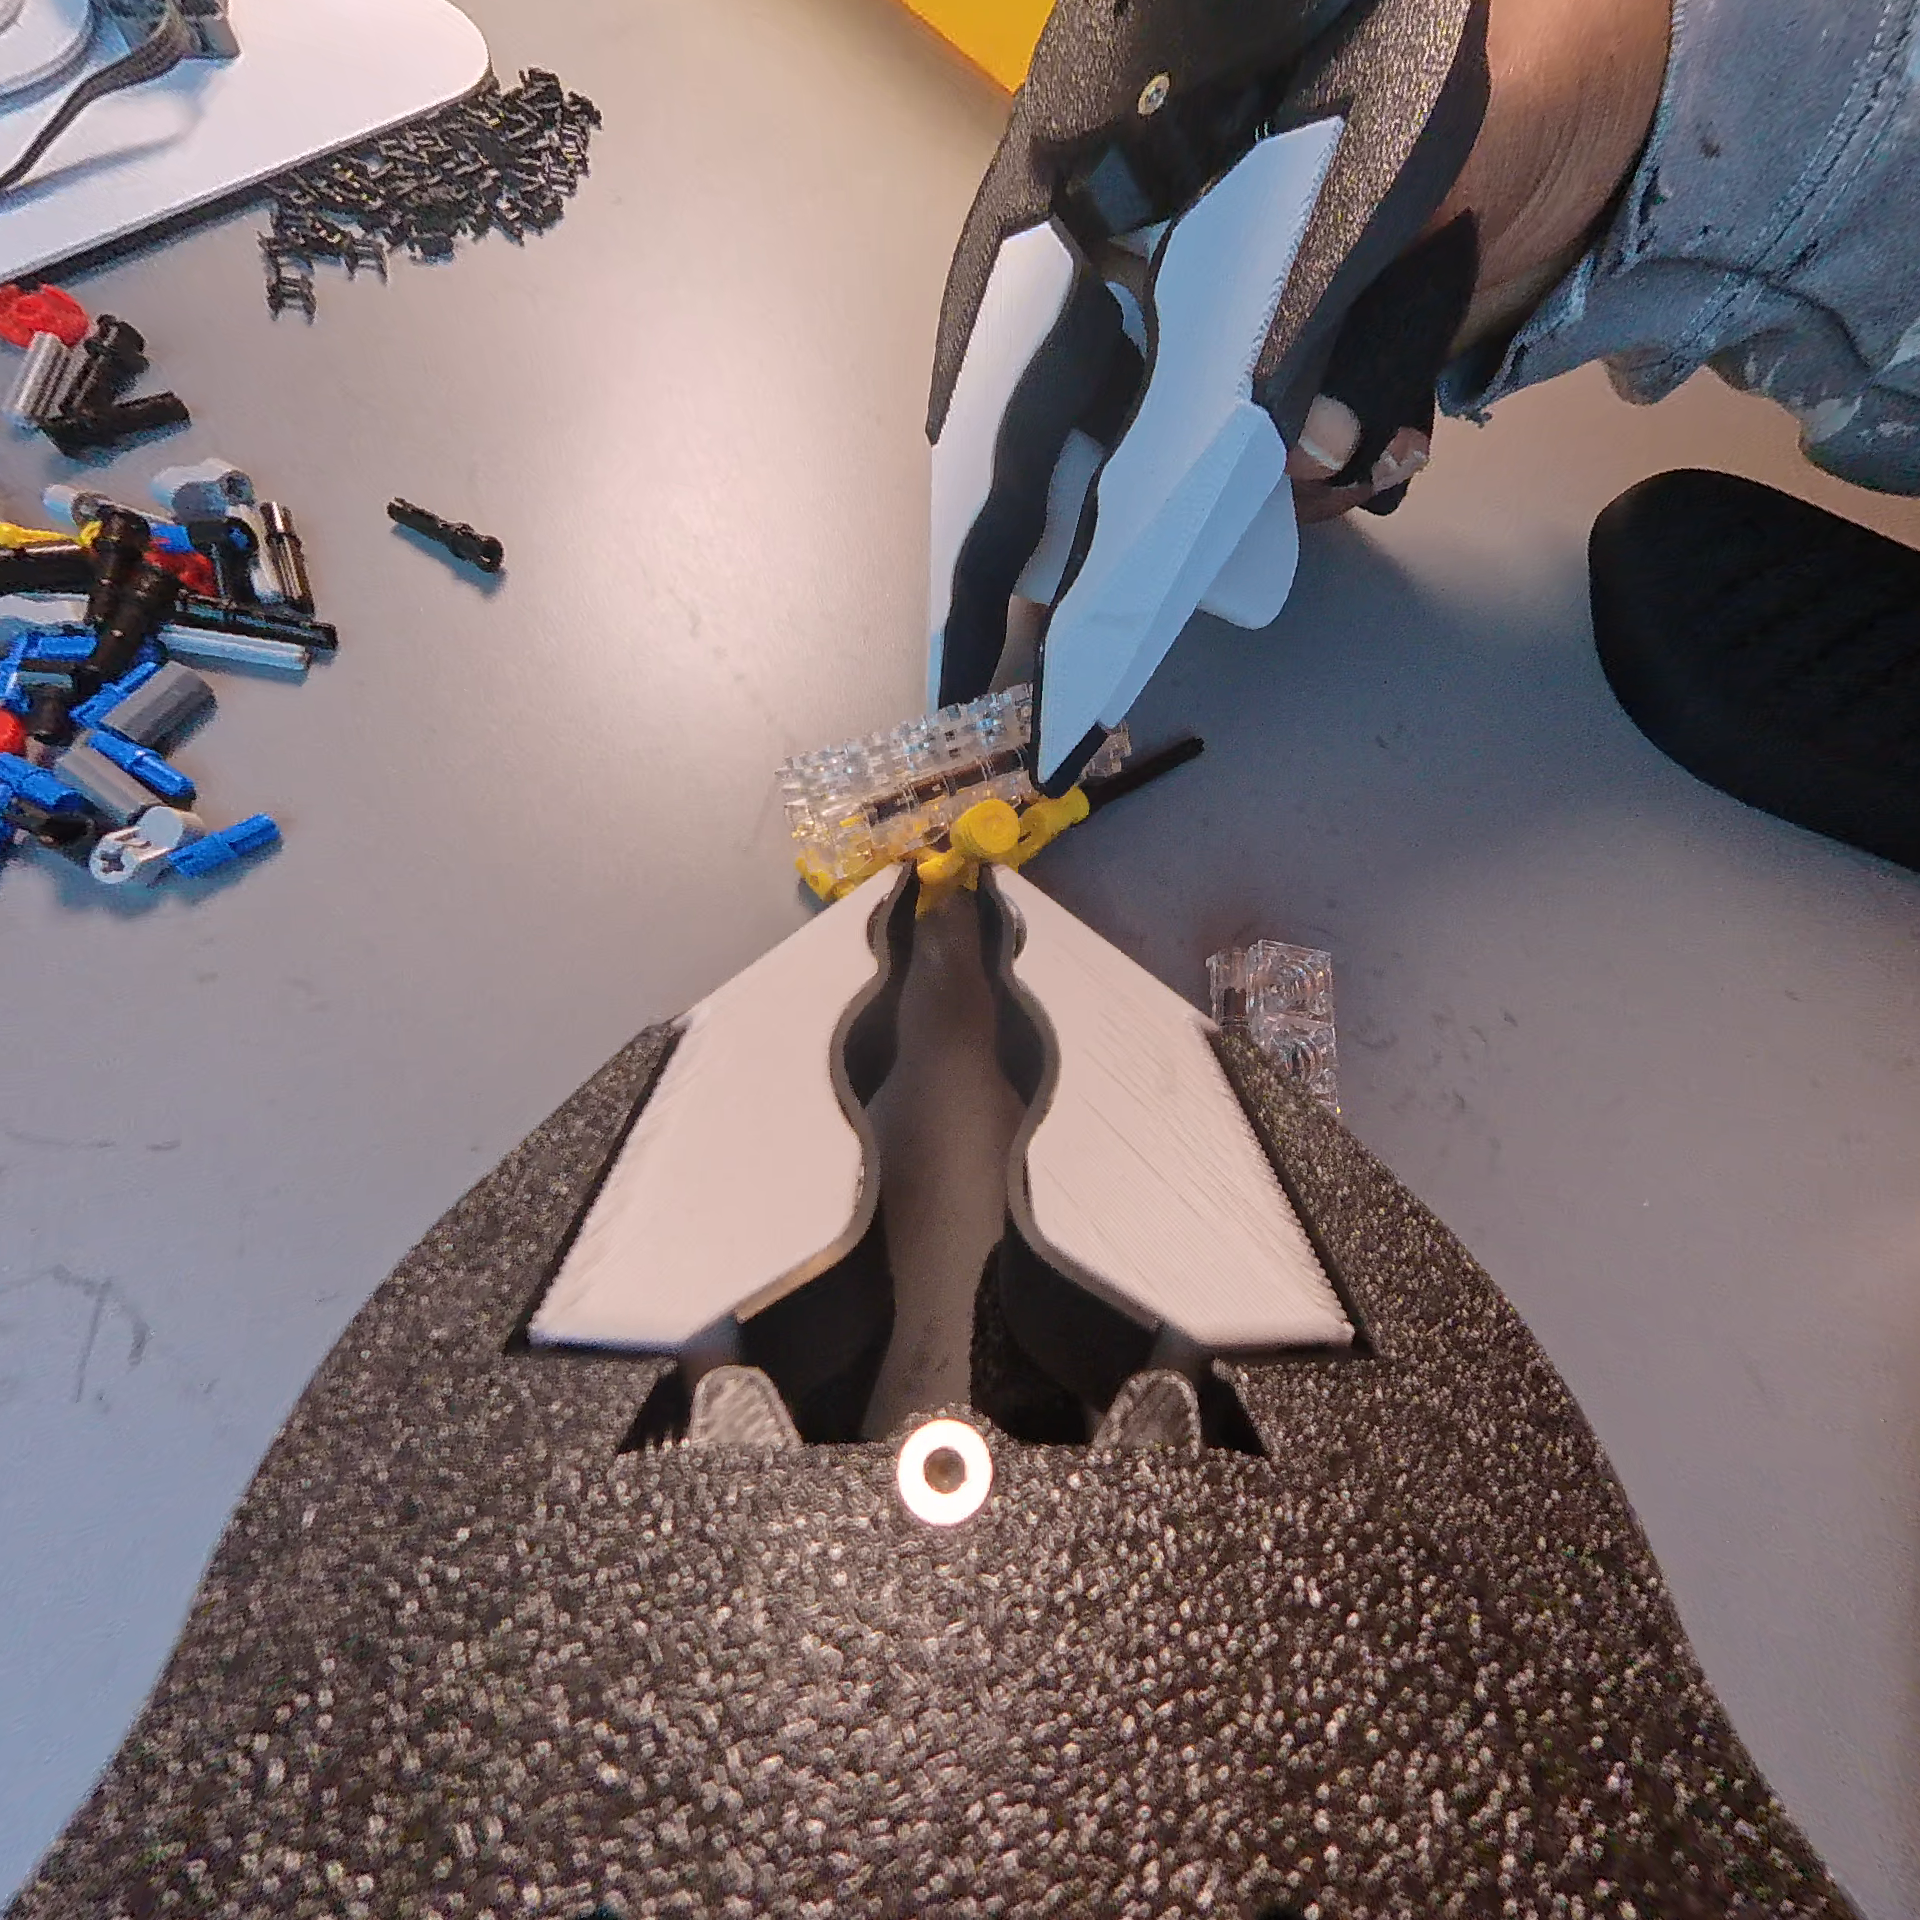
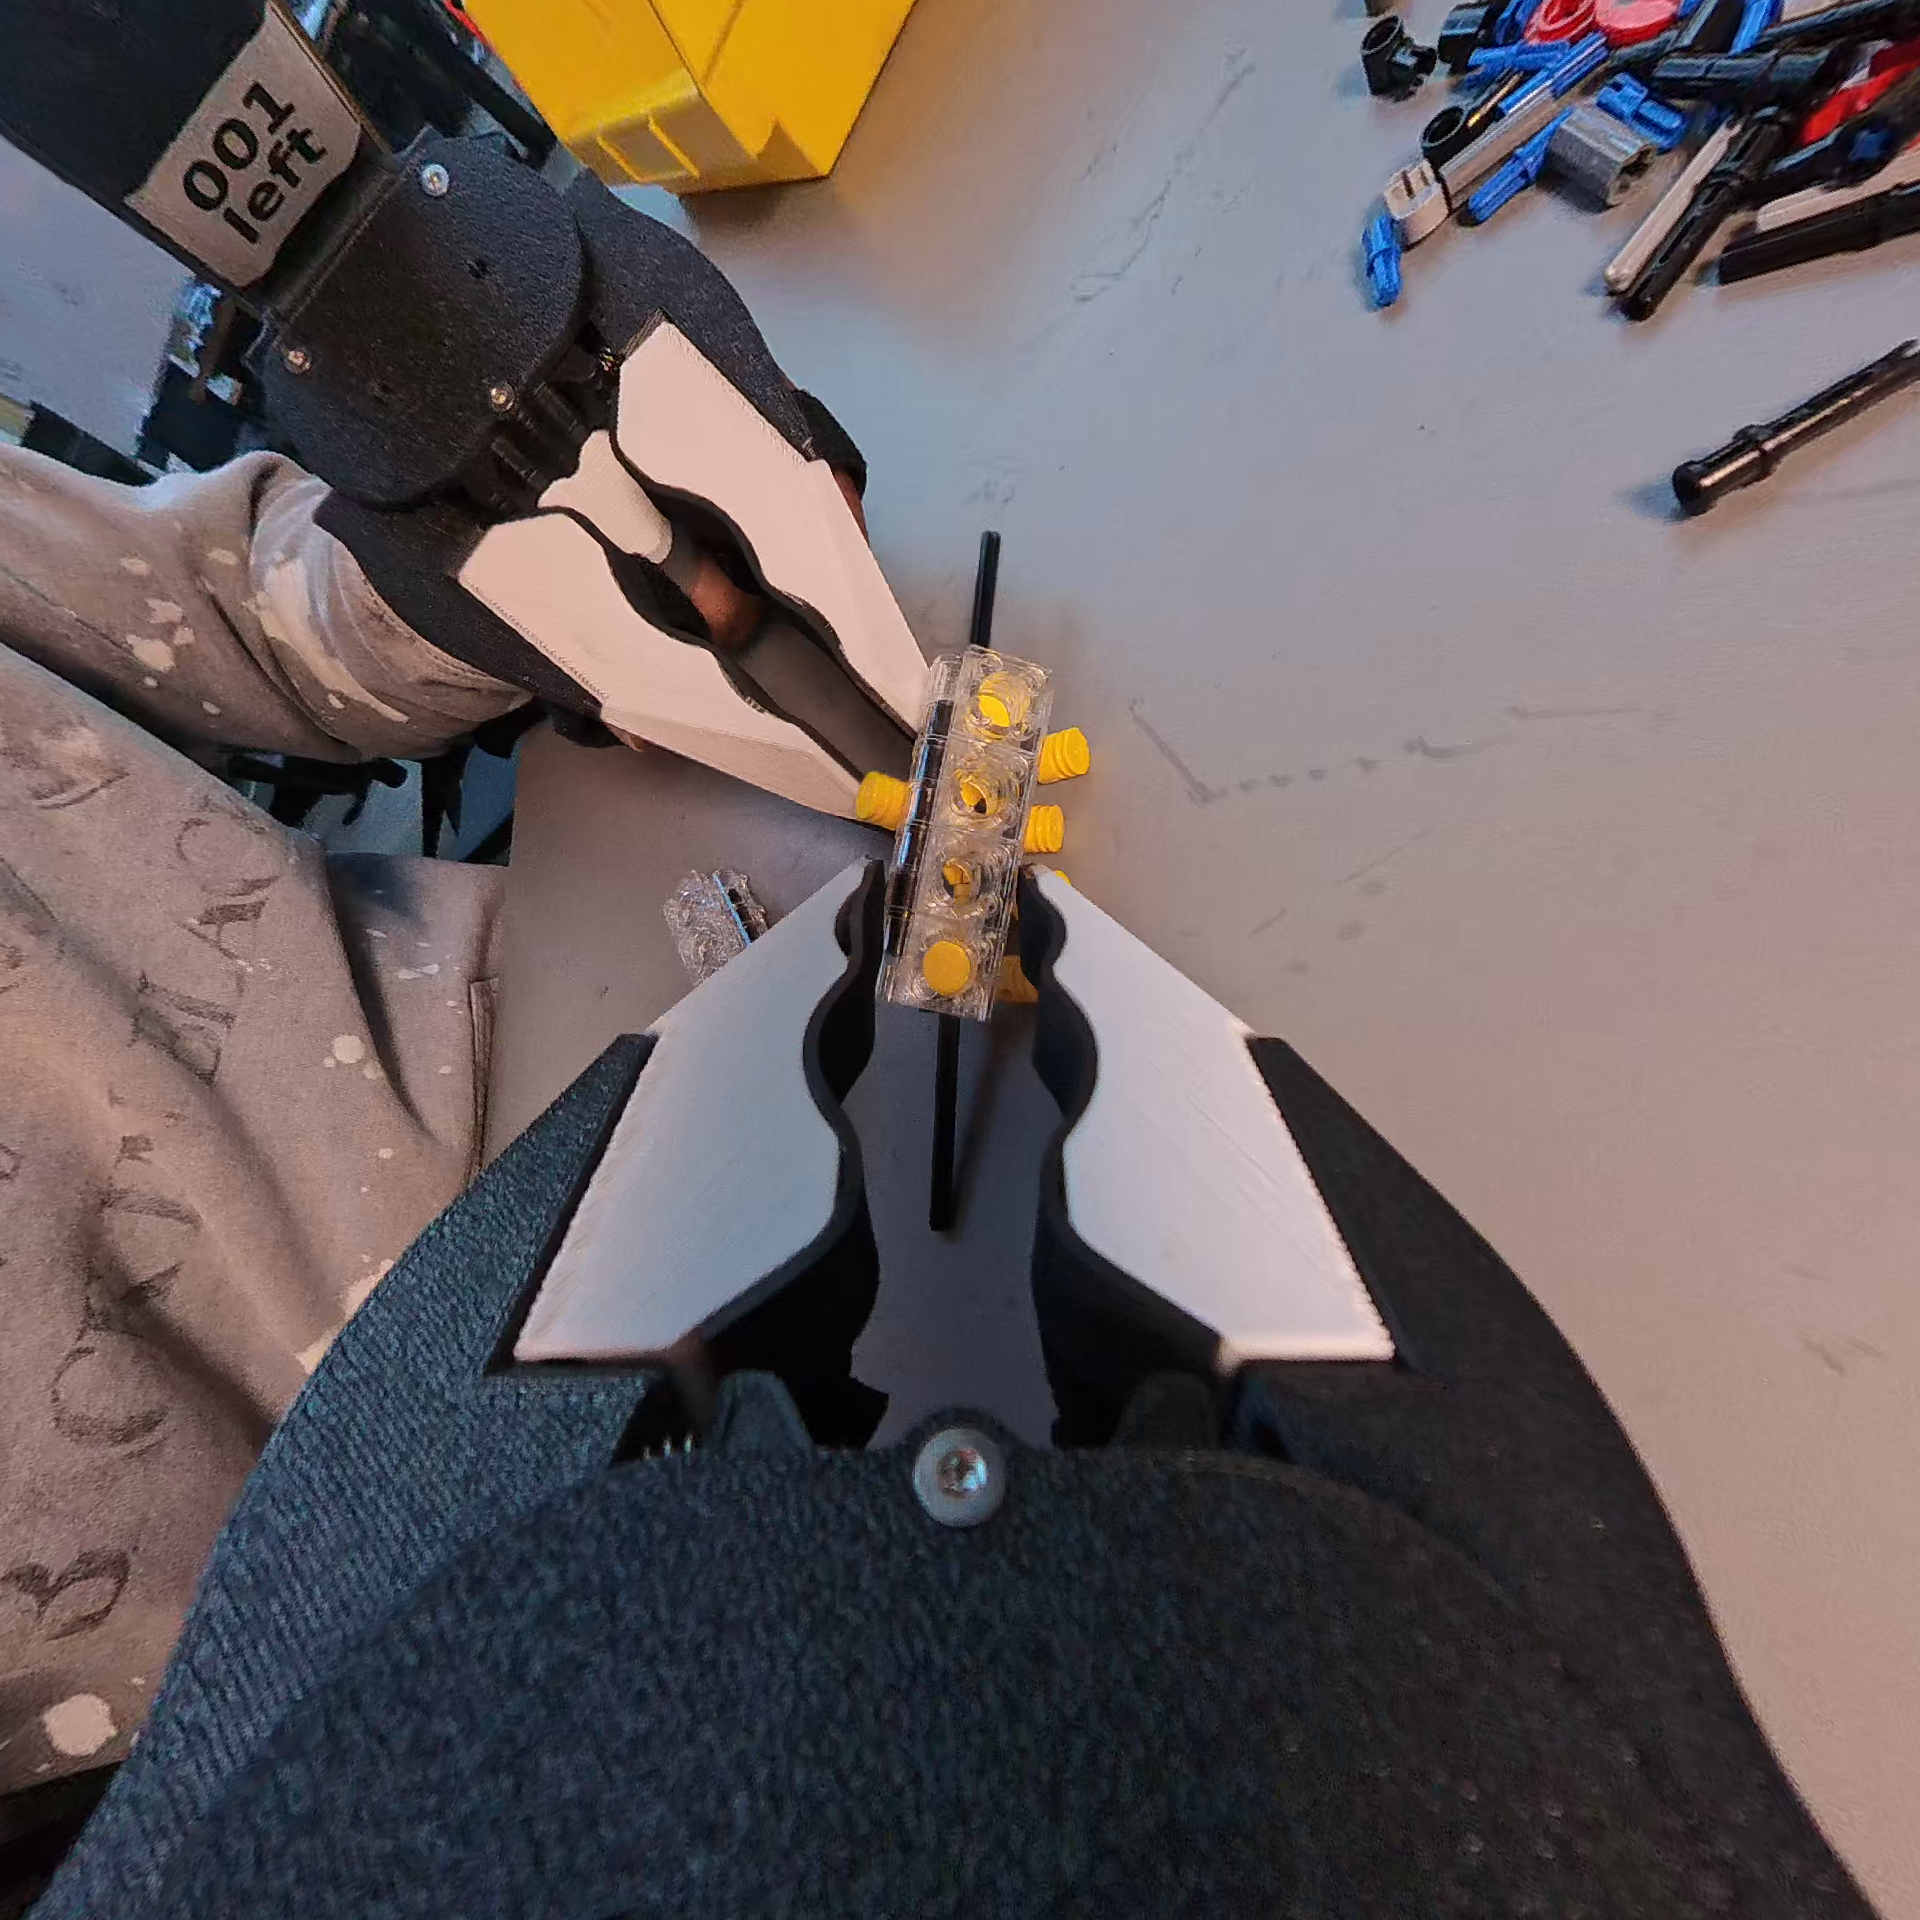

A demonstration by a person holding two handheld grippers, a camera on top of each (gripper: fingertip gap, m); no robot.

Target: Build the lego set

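Observation:
A transparent lego block assembly (image 1: 894, 784) with yellow pistons (image 1: 987, 831) and a thin black axle (image 1: 1153, 762) through it is held just above the grey table. My left gripper (image 1: 943, 883) is shut on a yellow piston at the assembly's near side. My right gripper (image 1: 997, 740) reaches in from the upper right and clamps the clear block. In the right wrist view my right gripper (image 2: 951, 904) is shut on the block (image 2: 966, 831), the axle (image 2: 943, 1122) runs between its fingers, and my left gripper (image 2: 883, 756) pinches a piston from the upper left.
A spare clear block (image 1: 1278, 1013) lies right of my left fingers, also in the right wrist view (image 2: 715, 920). Loose coloured parts (image 1: 114, 644), a black pin pile (image 1: 436, 156), one black pin (image 1: 447, 535), a black tyre (image 1: 1766, 644) and a yellow box (image 2: 707, 83) are around. Only a small space, under 4 cm, lies between the two pairs of fingers. My right tips are roughly 11 cm from the black pin (image 1: 447, 535).

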